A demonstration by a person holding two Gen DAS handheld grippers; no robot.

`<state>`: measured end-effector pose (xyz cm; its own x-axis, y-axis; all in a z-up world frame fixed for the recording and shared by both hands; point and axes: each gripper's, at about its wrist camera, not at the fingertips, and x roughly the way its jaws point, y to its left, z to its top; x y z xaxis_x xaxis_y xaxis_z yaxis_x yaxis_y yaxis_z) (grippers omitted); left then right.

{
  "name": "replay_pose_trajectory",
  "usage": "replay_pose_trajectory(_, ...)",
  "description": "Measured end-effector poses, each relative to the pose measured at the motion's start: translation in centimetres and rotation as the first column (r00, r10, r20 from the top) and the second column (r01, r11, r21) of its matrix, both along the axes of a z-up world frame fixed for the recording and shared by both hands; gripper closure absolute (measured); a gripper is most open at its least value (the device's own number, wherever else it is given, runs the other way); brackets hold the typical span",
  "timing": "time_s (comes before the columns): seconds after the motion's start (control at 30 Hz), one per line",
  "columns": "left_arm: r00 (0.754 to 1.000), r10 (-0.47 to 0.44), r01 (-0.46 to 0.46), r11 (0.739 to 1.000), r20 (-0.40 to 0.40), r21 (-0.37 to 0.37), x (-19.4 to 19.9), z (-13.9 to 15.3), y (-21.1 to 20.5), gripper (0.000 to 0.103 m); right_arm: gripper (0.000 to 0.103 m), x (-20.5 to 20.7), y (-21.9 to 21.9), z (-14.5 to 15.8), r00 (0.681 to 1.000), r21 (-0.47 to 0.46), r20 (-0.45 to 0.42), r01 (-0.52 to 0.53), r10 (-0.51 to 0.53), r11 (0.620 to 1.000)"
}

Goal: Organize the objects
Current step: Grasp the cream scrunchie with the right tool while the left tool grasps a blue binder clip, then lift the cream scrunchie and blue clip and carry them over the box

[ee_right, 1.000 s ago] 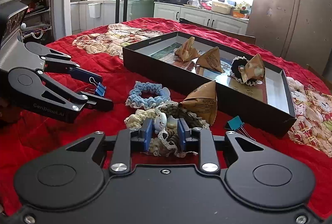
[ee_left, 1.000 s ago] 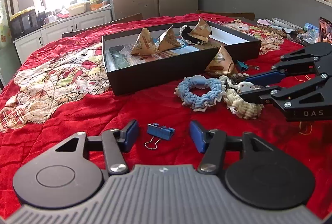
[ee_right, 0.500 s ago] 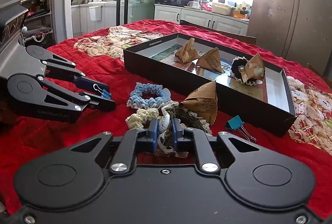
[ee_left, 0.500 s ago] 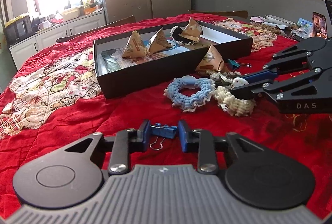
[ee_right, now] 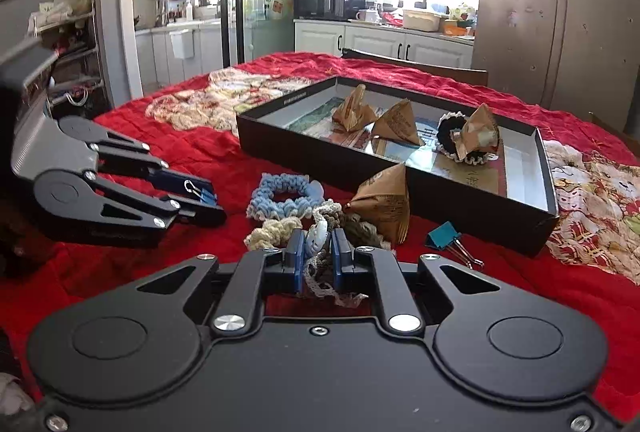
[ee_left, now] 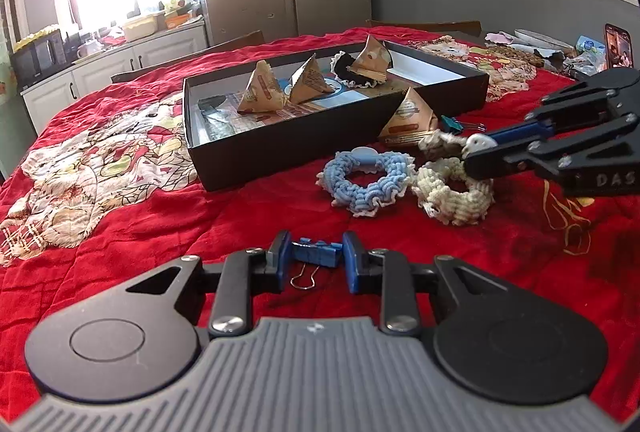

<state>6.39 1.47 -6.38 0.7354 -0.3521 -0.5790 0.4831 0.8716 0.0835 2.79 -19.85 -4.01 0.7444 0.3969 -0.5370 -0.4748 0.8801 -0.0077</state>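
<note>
Sunlight is pouring through a kitchen window behind a table covered by a red quilted cloth [ee_left: 168, 216], where a shallow black box [ee_left: 280, 147] is sitting with three brown pyramid packets and a black scrunchie inside. Near the camera, the left gripper [ee_left: 314, 260] is pinching a blue binder clip [ee_left: 316, 252] between its blue pads, its jaws having just been closing on the clip's body while the wire handle is hanging toward the cloth. Off to its right, the right gripper [ee_right: 316, 252] is clamping tight on a grey-brown scrunchie [ee_right: 320, 272] with a white charm, just beside a cream scrunchie [ee_left: 452, 191] and a blue scrunchie [ee_left: 364, 179]. A fourth pyramid packet [ee_right: 384, 203] is leaning against the box's outer wall, and a teal binder clip [ee_right: 444, 236] is lying near it on the cloth.
</note>
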Motion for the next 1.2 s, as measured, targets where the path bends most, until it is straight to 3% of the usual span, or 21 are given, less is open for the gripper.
replay_pose_trajectory(0.23, 1.000, 0.000, 0.000, 1.000, -0.002, -0.019, -0.2, 0.8, 0.2, 0.072, 0.090, -0.8, -1.2, 1.3, 1.000, 0.041, 0.018, 0.009, -0.010, 0.999)
replay_pose_trajectory(0.73, 0.997, -0.005, 0.010, 0.998, 0.081, -0.058, -1.9, 5.1, 0.3, 0.072, 0.090, -2.9, -3.7, 5.1, 0.994, 0.106, 0.099, 0.033, -0.043, 0.994)
replay_pose_trajectory(1.2, 0.987, -0.022, 0.034, 0.997, 0.160, -0.067, -1.5, 8.2, -0.3, 0.072, 0.090, -3.1, -5.2, 7.9, 0.982, 0.109, 0.164, 0.077, -0.094, 0.991)
